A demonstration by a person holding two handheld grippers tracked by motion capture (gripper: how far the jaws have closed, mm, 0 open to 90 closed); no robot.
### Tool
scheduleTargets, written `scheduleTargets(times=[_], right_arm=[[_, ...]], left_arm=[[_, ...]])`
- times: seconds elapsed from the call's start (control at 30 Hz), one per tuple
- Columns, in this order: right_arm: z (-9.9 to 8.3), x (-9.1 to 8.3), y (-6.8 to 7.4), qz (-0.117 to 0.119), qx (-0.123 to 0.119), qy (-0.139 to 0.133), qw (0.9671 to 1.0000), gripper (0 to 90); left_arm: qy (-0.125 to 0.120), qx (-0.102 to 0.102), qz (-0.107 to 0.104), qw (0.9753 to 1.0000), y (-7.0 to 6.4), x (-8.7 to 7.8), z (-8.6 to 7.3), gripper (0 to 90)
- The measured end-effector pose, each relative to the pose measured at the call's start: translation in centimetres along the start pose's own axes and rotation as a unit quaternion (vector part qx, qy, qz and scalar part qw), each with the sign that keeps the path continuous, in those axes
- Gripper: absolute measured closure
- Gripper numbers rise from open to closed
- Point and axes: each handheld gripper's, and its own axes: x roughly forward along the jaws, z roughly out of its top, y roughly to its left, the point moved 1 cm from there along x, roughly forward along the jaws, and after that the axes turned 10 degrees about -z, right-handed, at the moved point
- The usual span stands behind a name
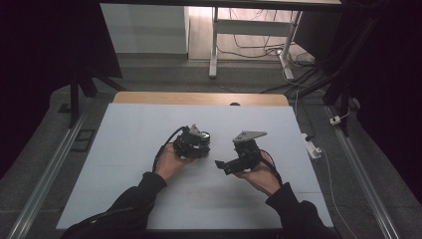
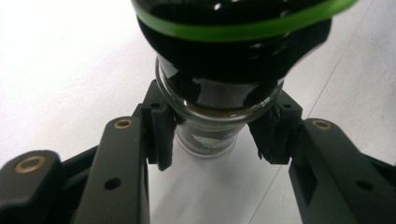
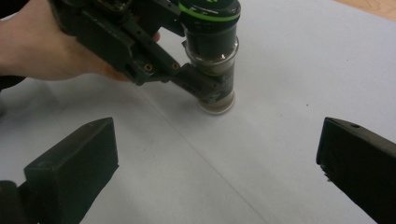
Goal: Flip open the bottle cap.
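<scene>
Near the worktop's [image 1: 124,149] middle, my left claw [image 2: 212,135] clamps the upright jar [image 3: 212,60]; my right claw [image 1: 222,166] gapes empty, its lid [image 3: 210,9] untouched.

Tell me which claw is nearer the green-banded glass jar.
Left. The left claw grips the jar around its glass body; the right claw hangs open, off to the jar's side.

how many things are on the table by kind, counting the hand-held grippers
spice jar: 1
hand-held gripper: 2, left hand-held gripper closed on the jar, right hand-held gripper open
white table: 1
total: 4
</scene>
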Motion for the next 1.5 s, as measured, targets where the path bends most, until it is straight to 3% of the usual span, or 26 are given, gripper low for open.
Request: scheduleTargets(times=[0.2, 0.3, 0.5, 0.53, 0.57, 0.63, 0.67, 0.7, 0.8, 0.83, 0.97, 1.23, 1.5], right_arm=[[0.5, 1.0, -0.2, -0.007, -0.007, 0.004, 0.9999, 0.1], [1.0, 1.6, -0.3, -0.005, -0.011, 0.0, 0.9999, 8.3], [1.8, 2.1, -0.3, 0.003, -0.02, -0.007, 0.9998, 33.6], [1.9, 2.2, -0.2, 0.005, -0.022, -0.008, 0.9997, 33.6], [2.0, 2.2, -0.2, 0.008, -0.024, -0.007, 0.9996, 44.3], [2.2, 2.5, -0.2, 0.016, -0.027, -0.002, 0.9995, 53.1], [2.2, 2.5, -0.2, 0.016, -0.027, -0.002, 0.9995, 53.1], [2.4, 2.8, -0.2, 0.026, -0.031, 0.002, 0.9992, 60.6], [2.5, 3.1, 0.0, 0.028, -0.038, 0.005, 0.9989, 67.9], [2.6, 3.3, 0.1, 0.029, -0.044, 0.009, 0.9986, 75.4], [2.8, 3.7, 0.3, 0.032, -0.054, 0.013, 0.9979, 88.8], [3.0, 4.6, 0.4, 0.031, -0.05, 0.016, 0.9982, 89.2], [3.4, 4.2, 0.6, 0.038, -0.048, 0.005, 0.9981, 89.2]], left_arm=[[0.001, 0.0, 0.0, 1.0, 0.0, 0.0, 0.0, 53.9], [0.001, 0.0, 0.0, 1.0, 0.0, 0.0, 0.0, 53.9], [0.003, 0.0, -0.001, 1.0, 0.0, 0.0, 0.0, 53.9], [0.003, 0.0, -0.001, 1.0, 0.0, 0.0, 0.0, 53.9], [0.003, 0.0, -0.001, 1.0, 0.0, 0.0, 0.0, 53.9], [0.002, 0.0, -0.001, 1.0, 0.0, 0.0, 0.0, 53.9], [0.002, 0.0, -0.001, 1.0, 0.0, 0.0, 0.0, 53.9], [0.002, 0.0, -0.001, 1.0, 0.0, 0.0, 0.0, 53.9], [0.001, 0.0, -0.001, 1.0, 0.0, 0.0, 0.0, 53.9], [0.001, -0.001, -0.001, 1.0, 0.0, 0.0, 0.0, 53.9], [0.0, -0.001, -0.001, 1.0, 0.0, 0.0, 0.0, 53.9], [0.001, -0.001, -0.001, 1.0, 0.0, 0.0, 0.0, 53.9], [-0.002, -0.002, 0.0, 1.0, 0.0, 0.0, 0.0, 53.9]])
